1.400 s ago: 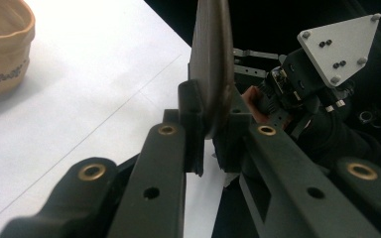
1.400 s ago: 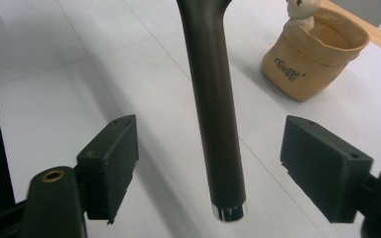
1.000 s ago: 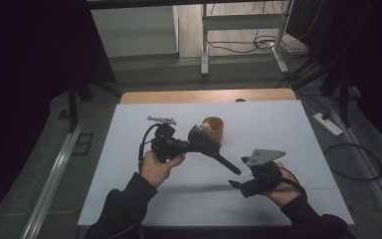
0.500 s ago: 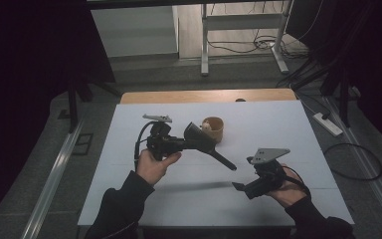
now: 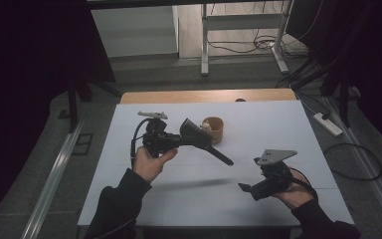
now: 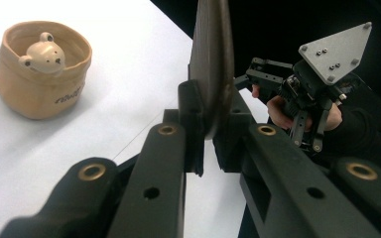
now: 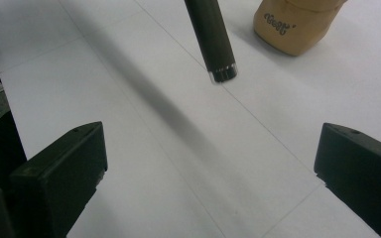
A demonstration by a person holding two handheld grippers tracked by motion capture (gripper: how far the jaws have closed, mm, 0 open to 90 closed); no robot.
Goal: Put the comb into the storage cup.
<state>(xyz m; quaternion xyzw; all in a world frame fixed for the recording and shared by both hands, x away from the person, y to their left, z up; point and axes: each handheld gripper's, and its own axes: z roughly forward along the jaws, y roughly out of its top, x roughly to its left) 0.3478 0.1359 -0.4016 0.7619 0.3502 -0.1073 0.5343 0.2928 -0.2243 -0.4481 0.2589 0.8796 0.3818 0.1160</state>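
Matte black dustpan (image 5: 199,137), round-handled, pinched in left claw (image 5: 181,141).

This looks like a lab or recording studio rather than a home. A table (image 5: 278,124) covered in plain white stands on a grey floor, hemmed in by black curtains (image 5: 30,74) on both sides (they swallow most of the light). Loose cables (image 5: 248,47) run round a metal stand (image 5: 238,30) at the back, a white power strip (image 5: 328,124) lies on the floor, and what may be a floor rail (image 5: 54,174) runs along the left.
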